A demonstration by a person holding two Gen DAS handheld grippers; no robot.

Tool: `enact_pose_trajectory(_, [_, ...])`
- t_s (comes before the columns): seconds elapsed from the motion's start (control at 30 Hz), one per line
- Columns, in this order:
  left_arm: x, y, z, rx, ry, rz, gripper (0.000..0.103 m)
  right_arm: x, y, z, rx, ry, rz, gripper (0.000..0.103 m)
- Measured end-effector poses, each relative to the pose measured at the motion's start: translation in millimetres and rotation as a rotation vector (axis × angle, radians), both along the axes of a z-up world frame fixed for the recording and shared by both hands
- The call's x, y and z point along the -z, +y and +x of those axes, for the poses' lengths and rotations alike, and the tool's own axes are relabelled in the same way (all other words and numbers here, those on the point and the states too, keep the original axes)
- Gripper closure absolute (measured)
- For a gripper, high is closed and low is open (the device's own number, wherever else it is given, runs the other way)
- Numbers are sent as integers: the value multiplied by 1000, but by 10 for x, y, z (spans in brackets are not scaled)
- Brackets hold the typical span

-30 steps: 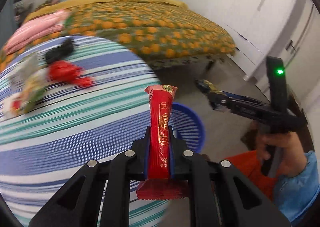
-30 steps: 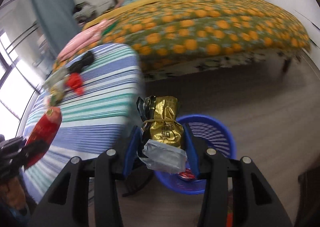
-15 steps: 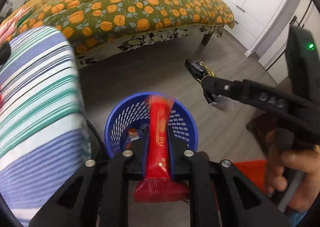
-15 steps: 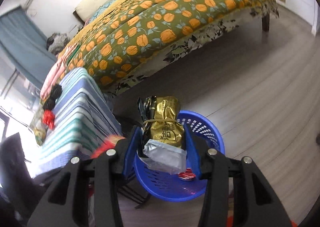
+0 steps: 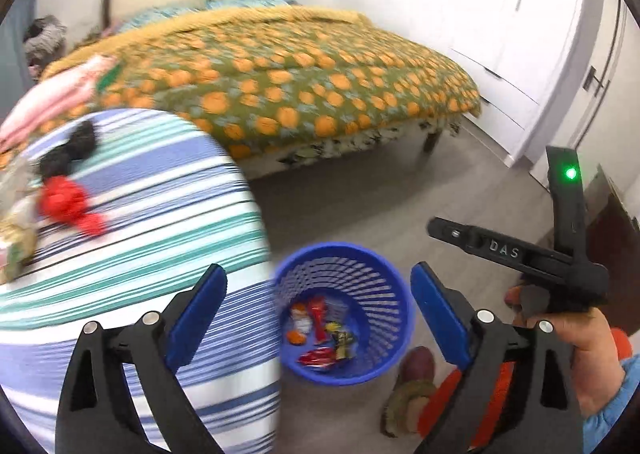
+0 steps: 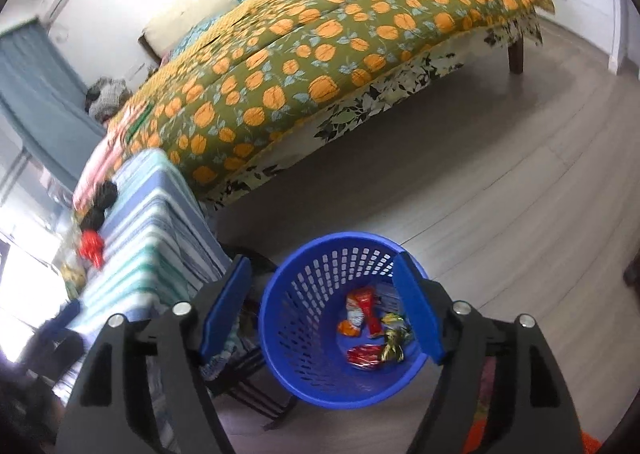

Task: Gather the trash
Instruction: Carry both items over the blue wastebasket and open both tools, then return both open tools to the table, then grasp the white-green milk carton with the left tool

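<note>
A blue mesh waste basket (image 5: 372, 274) stands on the floor beside the striped table; it also shows in the right wrist view (image 6: 304, 294). Several wrappers (image 5: 320, 334) lie in its bottom, red, orange and gold (image 6: 372, 330). My left gripper (image 5: 318, 306) is open and empty above the basket. My right gripper (image 6: 322, 302) is open and empty over the basket, and it shows from the side in the left wrist view (image 5: 496, 250). A red wrapper (image 5: 68, 202) and a black item (image 5: 68, 150) lie on the striped table (image 5: 140, 238).
A bed with an orange-patterned cover (image 5: 280, 82) stands behind the table and basket. White wardrobes (image 5: 500, 14) line the right wall. More packets (image 5: 14, 238) lie at the table's left edge. A slippered foot (image 5: 408, 394) is on the floor right of the basket.
Both grippers have opened. The red packet left the left gripper and the gold packet left the right; both now lie in the basket. The left gripper has pulled back and up.
</note>
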State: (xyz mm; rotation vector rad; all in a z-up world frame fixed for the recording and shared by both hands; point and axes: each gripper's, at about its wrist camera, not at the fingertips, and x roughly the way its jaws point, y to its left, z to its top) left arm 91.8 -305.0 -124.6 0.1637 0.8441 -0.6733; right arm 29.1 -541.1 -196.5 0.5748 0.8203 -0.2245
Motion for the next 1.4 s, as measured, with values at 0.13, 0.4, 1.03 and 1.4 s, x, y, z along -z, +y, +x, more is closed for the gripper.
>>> enact_pose_trajectory(0.13, [30,545,-61,-74,-41,71,10,-97,457,20,-93,-10,-135,24])
enact_pose_trajectory(0.4, [258,1836,-100,-286,-36,177,10,-355,1841,139,-374,-91,-283,13])
enact_pose_trajectory(1.03, [-91,2811,809,-360,2,146,9,-105,3484,1056,-638,33,-391,9])
enact_pose_trajectory(1.4, [-310,2274,2414,-238,109,246,6,-106,3491,1055,-636,31,-395,9])
